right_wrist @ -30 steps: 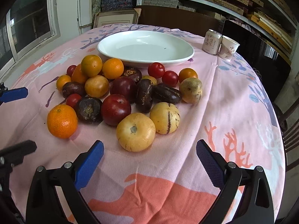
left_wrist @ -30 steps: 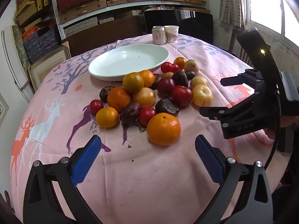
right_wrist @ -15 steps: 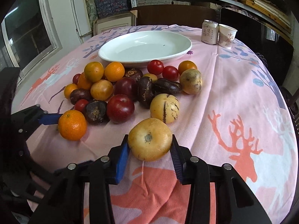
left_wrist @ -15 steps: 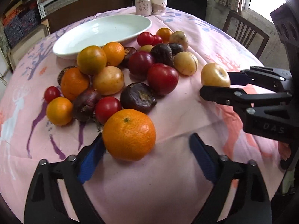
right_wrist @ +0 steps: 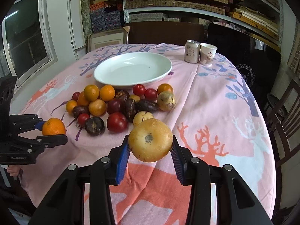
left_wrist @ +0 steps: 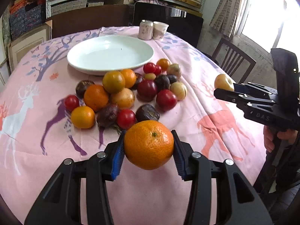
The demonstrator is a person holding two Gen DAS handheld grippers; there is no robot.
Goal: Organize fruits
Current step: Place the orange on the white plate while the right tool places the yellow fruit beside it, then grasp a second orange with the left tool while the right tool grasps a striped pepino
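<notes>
A large orange (left_wrist: 149,145) hangs above the pink cloth between the blue pads of my left gripper (left_wrist: 148,132); its jaws are closing and the pads press on the fruit. A yellow round fruit (right_wrist: 150,140) is likewise off the table, with my right gripper (right_wrist: 150,138) shut on it. Each view shows the other gripper: the right one (left_wrist: 225,88) with the yellow fruit (left_wrist: 223,81), the left one (right_wrist: 54,132) with the orange (right_wrist: 53,126). Beyond lies a pile of mixed fruit (left_wrist: 131,93). Behind it stands an empty white plate (left_wrist: 110,55).
A drink can (left_wrist: 145,30) and a paper cup (left_wrist: 160,30) stand at the table's far edge. A wooden chair (left_wrist: 234,63) is off the right side. Shelves line the back wall. A person's hand (left_wrist: 270,140) holds the right gripper's handle.
Both grippers went from wide open to closed on fruit: the left on the orange, the right on the yellow fruit. Both fruits have risen off the cloth.
</notes>
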